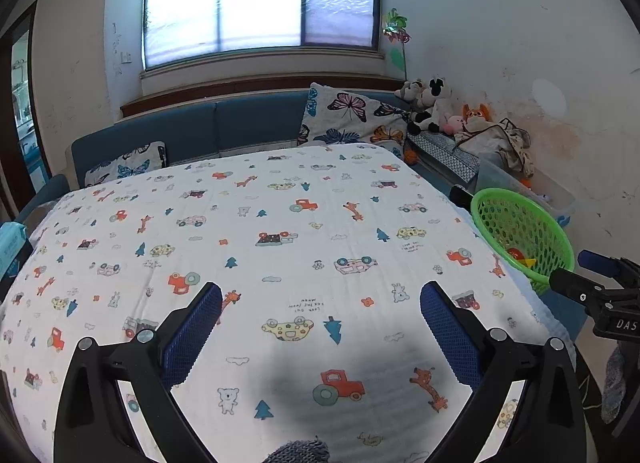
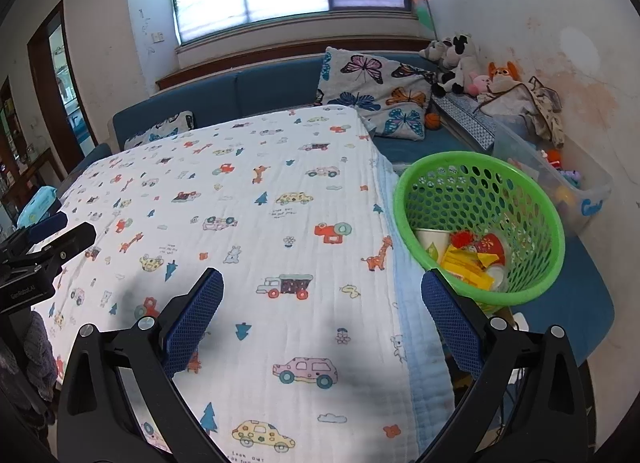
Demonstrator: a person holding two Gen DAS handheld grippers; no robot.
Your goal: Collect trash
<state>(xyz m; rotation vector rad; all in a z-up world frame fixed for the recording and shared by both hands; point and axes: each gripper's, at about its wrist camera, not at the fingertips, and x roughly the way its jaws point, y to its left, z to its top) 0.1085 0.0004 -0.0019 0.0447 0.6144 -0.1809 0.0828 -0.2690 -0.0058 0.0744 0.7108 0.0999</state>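
Trash (image 2: 474, 259) is in the green basket (image 2: 554, 223), off the right edge of the bench (image 2: 280, 223): a paper cup, yellow wrappers, red pieces, something pale at the bottom. From the left wrist view I only get a red and yellow bit through the basket (image 1: 560, 251) wall.

Bench cloth looks bare in both views: cartoon print only, nothing loose that I can pick out (the print is busy, so a small scrap could hide in it). My read: collection is at or near its end, and the step in hand is a final sweep.

Right gripper (image 2: 322, 299) is wide apart with nothing between the pads, hovering over the near right part of the bench, its right finger just beside the basket rim. Left gripper (image 1: 320, 311) is likewise spread and empty, over the near middle of the bench.

How I'd do it well:
- Scan the far edge and the left corner by the blue pack (image 1: 12, 239); fisheye squeezes those.
- Keep the right gripper clear of the rim, as a nudge could tip the basket off its perch (I can't see what it sits on).
- If a scrap turns up, pinch low against the cloth without bunching it, and release well inside the rim.
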